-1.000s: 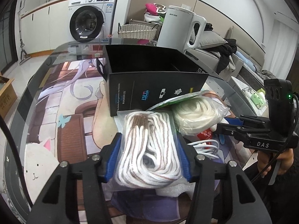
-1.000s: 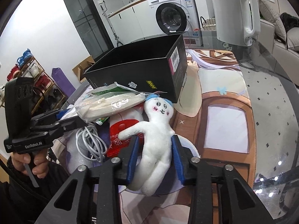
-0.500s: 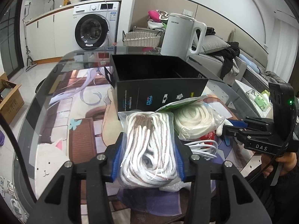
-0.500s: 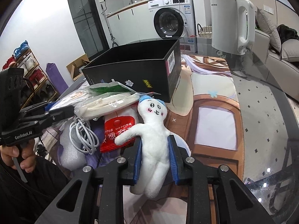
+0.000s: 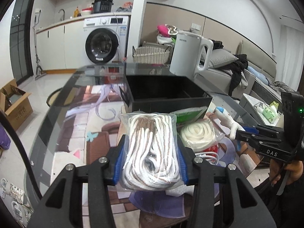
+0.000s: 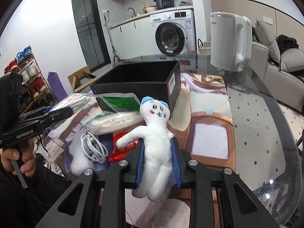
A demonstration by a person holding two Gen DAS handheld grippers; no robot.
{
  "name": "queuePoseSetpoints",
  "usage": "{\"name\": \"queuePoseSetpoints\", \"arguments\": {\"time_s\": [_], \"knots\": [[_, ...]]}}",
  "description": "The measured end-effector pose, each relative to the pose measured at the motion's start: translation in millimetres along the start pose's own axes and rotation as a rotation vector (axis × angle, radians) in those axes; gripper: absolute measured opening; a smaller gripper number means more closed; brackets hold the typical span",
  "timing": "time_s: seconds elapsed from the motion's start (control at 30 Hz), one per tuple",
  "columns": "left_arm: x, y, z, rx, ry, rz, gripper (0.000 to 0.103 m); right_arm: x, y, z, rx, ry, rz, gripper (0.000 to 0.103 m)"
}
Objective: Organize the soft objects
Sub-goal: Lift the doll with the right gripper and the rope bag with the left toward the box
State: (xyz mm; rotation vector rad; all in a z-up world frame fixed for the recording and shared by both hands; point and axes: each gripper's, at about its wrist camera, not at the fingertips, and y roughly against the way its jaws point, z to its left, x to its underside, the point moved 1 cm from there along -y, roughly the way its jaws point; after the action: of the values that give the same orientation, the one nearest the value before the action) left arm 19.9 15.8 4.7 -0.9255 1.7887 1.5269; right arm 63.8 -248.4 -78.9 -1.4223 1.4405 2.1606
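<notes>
My left gripper [image 5: 150,152] is shut on a clear bag of white-and-brown rope [image 5: 152,148], held above the table. My right gripper [image 6: 157,152] is shut on the body of a white plush doll with a blue cap [image 6: 155,133], held upright off the table. Just beyond both stands an open black box [image 5: 167,93] [image 6: 136,79], its inside dark. In the left wrist view the right gripper [image 5: 245,131] shows at the right with the doll [image 5: 228,119] sticking out. In the right wrist view the left gripper [image 6: 60,112] shows at the left.
A bag of cream rope [image 5: 197,134] [image 6: 115,121], a green packet [image 6: 121,102], a red packet [image 6: 121,150], a white cable [image 6: 93,148] and white padding lie before the box. A white kettle [image 5: 188,57] [image 6: 228,41] stands behind it on the glass table [image 6: 256,133].
Both grippers have risen with their loads. The rope bag and the doll now hang higher against the box, and the right gripper's pads have closed tighter on the doll.
</notes>
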Motion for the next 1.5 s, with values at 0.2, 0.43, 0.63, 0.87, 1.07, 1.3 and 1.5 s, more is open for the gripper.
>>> {"name": "queuePoseSetpoints", "arguments": {"time_s": [0.2, 0.43, 0.63, 0.87, 1.07, 1.3, 1.5], "knots": [[-7.3, 10.8, -0.9, -0.022, 0.0, -0.039, 0.045, -10.9, 17.5, 7.2, -0.005, 0.016, -0.053, 0.026], [-24.9, 18.9, -2.9, -0.038, -0.007, -0.08, 0.045, -34.3, 28.4, 16.4, -0.009, 0.048, -0.089, 0.026], [-48.4, 15.8, -8.6, -0.06, -0.032, -0.114, 0.045, -61.3, 25.6, 21.2, -0.009, 0.063, -0.11, 0.026], [-76.0, -2.8, -5.9, -0.08, -0.035, -0.128, 0.045, -92.8, 9.8, 22.0, -0.008, 0.071, -0.117, 0.026], [-95.2, -27.3, -1.1, -0.094, -0.046, -0.125, 0.045, -115.2, -13.8, 16.8, -0.002, 0.074, -0.111, 0.026], [-109.3, -59.5, 3.7, -0.094, -0.059, -0.103, 0.045, -133.2, -39.5, 10.9, 0.01, 0.071, -0.097, 0.026], [-107.4, -80.6, 6.0, -0.069, -0.042, -0.085, 0.045, -136.9, -62.2, 7.3, 0.017, 0.077, -0.069, 0.026]]}}
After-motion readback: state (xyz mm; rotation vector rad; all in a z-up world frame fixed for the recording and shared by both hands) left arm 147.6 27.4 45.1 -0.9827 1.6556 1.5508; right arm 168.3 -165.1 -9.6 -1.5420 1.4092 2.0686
